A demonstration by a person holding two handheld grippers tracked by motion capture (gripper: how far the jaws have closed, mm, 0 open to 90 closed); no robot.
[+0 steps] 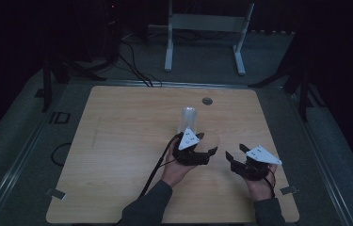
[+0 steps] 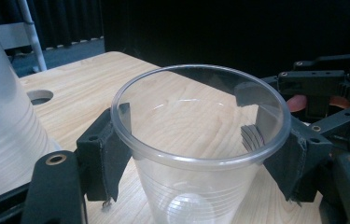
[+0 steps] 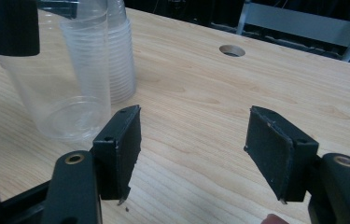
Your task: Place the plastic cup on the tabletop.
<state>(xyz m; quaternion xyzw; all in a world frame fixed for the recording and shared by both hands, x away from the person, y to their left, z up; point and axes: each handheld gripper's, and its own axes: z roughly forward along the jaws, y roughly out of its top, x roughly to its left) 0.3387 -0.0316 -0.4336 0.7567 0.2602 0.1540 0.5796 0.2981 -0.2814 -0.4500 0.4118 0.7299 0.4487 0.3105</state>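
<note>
I've got the wooden surface [image 1: 117, 141] under me, pale grain, with a round grommet hole [image 1: 207, 100] toward its far edge. Next down in size, the stack of clear cups [image 1: 188, 121] stands upright near the middle, just beyond my left hand. Then the single clear cup [image 2: 196, 154], upright on the surface right beside that stack: my left tongs [image 1: 201, 151] are closed on it just under the rim, a pad pressing each side, mouth facing up. My right tongs [image 1: 236, 151] sit off to the right, near the cup but apart from it, jaws spread wide with bare wood between the pads [image 3: 126, 140].
</note>
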